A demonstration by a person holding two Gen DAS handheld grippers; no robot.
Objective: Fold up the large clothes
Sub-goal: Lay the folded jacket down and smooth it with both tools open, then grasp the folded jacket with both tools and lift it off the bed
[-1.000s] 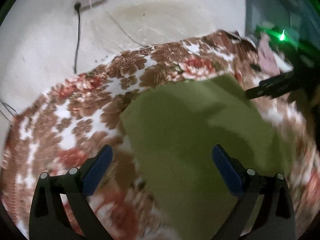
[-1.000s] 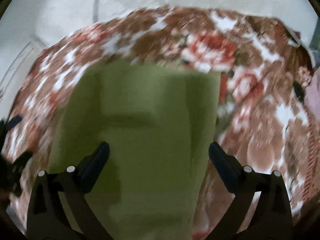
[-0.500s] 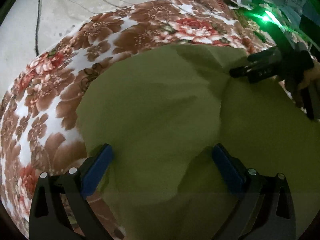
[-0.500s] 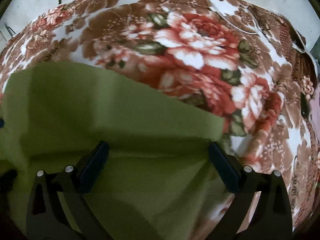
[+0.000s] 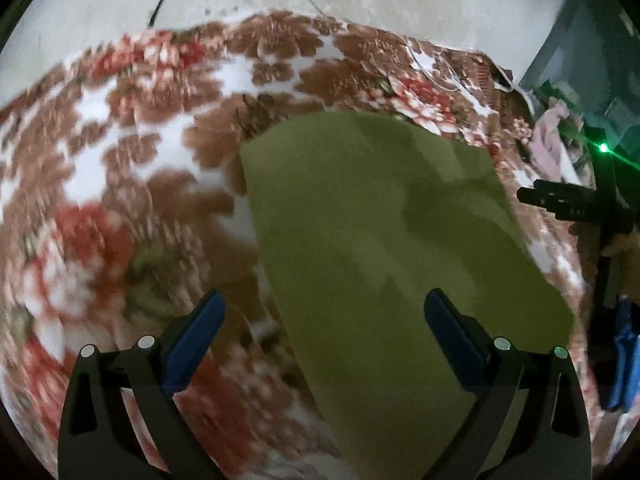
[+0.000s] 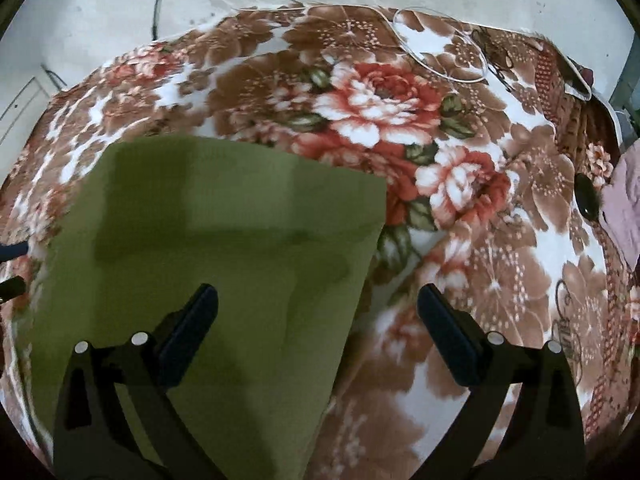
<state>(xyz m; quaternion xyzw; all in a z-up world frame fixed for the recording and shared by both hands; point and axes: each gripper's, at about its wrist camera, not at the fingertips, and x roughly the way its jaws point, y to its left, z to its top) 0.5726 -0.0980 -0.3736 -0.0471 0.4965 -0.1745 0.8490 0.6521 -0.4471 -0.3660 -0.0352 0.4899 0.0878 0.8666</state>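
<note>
The left wrist view, blurred on its left side, shows the other tool: the right gripper point(image 5: 560, 200) reaches in from the right edge as a dark shape held by a hand point(image 5: 624, 248), beside a green light point(image 5: 602, 147) and a pink cloth point(image 5: 550, 140) at the far right corner of the blanket point(image 5: 120, 140). From there its jaws cannot be read. The right wrist view is sharp and shows what the left one does not: a thin clear loop of cord point(image 6: 440, 46) lying on the far part of the blanket point(image 6: 460, 152), a small dark oval object point(image 6: 587, 200) near the blanket's right edge just beside the pink cloth point(image 6: 628, 208), and only the tips of the left gripper point(image 6: 12, 268) poking in at the left edge. In its own view the left gripper point(image 5: 324, 316) has its jaws spread wide with nothing between them, hovering above the green cloth point(image 5: 380, 240); the right gripper point(image 6: 318, 308) likewise stands wide open and holds nothing, its left finger over the cloth and its right finger over the blanket. The green cloth point(image 6: 208, 260) lies flat on the flowered blanket, a plain olive rectangle with straight edges and square far corners, smooth but for faint darker bands where layers overlap. Pale wall point(image 6: 100, 8) with a dark cable point(image 6: 158, 0) rises behind the blanket's far edge.
</note>
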